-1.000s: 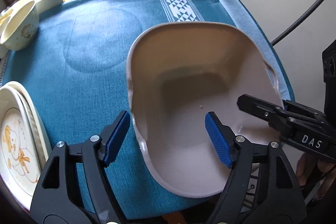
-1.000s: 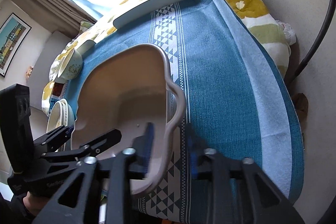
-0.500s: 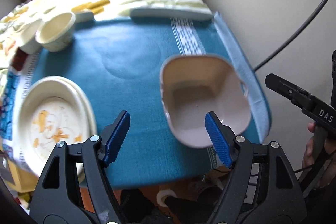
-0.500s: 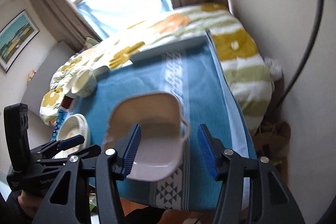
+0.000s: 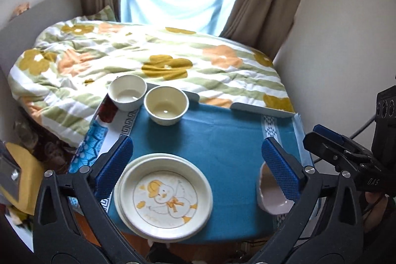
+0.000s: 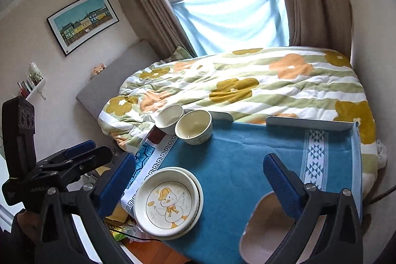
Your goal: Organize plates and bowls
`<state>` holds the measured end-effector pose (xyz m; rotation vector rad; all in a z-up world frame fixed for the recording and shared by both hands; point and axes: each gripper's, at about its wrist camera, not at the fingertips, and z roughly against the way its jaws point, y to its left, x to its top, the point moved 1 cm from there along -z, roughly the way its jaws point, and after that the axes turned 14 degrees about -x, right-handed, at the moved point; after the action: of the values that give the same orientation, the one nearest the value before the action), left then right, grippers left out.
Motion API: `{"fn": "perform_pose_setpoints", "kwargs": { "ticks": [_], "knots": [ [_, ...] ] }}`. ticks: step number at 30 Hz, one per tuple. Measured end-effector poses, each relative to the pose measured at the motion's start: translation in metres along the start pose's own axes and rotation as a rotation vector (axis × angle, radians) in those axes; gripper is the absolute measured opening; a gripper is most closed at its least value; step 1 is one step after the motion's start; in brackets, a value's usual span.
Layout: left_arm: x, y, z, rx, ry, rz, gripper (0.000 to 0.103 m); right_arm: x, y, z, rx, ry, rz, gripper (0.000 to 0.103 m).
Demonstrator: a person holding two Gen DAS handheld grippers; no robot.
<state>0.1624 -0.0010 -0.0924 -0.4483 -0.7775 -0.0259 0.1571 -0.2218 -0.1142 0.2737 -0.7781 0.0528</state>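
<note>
Two grippers aloft over a blue-clothed table (image 5: 222, 140), nothing in either. Left gripper (image 5: 198, 165): jaws opening, spread about as wide as they go, only air between the blue pads. Right gripper (image 6: 198, 180): likewise opening, wide, empty. Down on the cloth, four pieces to sort: a stack of duck-printed plates (image 5: 164, 194) at the near left edge, overhanging the table's front rim slightly; a pink handled dish (image 6: 264, 229) at the near right corner, half hidden behind the right gripper's pad; a cream bowl (image 5: 166, 105) and a white bowl (image 5: 127, 95) side by side at the far left, touching or nearly so, the white one sitting off the blue cloth on the patterned border beside the flowered quilt (image 5: 173, 61). Likely trouble from here: a nudge to the plate stack during a descent, enough to tip it off the front edge; a pinch on a bowl's thin rim slipping, glazed ware being slick against the pads; a knock between the two bowls while reaching for one, sending the white one toward the quilt side; a snagged cloth dragging everything along.
</note>
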Motion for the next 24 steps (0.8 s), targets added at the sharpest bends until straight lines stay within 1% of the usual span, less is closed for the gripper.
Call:
{"fn": "perform_pose_setpoints", "kwargs": {
  "ticks": [4, 7, 11, 14, 16, 17, 18, 19, 21, 22, 24],
  "knots": [
    [0.025, 0.066, -0.020, 0.029, 0.029, 0.109, 0.103, 0.022, 0.024, -0.047, -0.019, 0.062, 0.011, 0.103],
    [0.039, 0.110, -0.047, 0.016, 0.062, 0.174, 0.103, 0.038, 0.037, -0.087, -0.076, 0.124, 0.009, 0.103],
    [0.050, 0.161, -0.092, -0.032, 0.123, 0.238, 0.102, 0.052, 0.050, -0.143, -0.125, 0.199, -0.006, 0.103],
    [0.053, 0.186, -0.129, -0.079, 0.187, 0.265, 0.096, 0.055, 0.056, -0.188, -0.185, 0.274, -0.017, 0.102],
    [0.054, 0.201, -0.154, -0.108, 0.222, 0.284, 0.095, 0.053, 0.057, -0.217, -0.192, 0.325, -0.037, 0.101],
    [0.054, 0.208, -0.168, -0.121, 0.245, 0.290, 0.093, 0.051, 0.058, -0.230, -0.204, 0.350, -0.041, 0.096],
    [0.054, 0.213, -0.180, -0.131, 0.267, 0.292, 0.087, 0.050, 0.058, -0.242, -0.217, 0.371, -0.040, 0.088],
    [0.053, 0.215, -0.193, -0.136, 0.291, 0.291, 0.083, 0.049, 0.059, -0.253, -0.222, 0.389, -0.039, 0.085],
    [0.049, 0.218, -0.215, -0.146, 0.344, 0.286, 0.070, 0.046, 0.059, -0.268, -0.217, 0.419, -0.047, 0.075],
    [0.047, 0.219, -0.224, -0.153, 0.363, 0.285, 0.067, 0.044, 0.058, -0.276, -0.220, 0.434, -0.051, 0.073],
    [0.044, 0.221, -0.239, -0.155, 0.385, 0.289, 0.054, 0.041, 0.057, -0.289, -0.217, 0.459, -0.069, 0.060]
  ]
}}
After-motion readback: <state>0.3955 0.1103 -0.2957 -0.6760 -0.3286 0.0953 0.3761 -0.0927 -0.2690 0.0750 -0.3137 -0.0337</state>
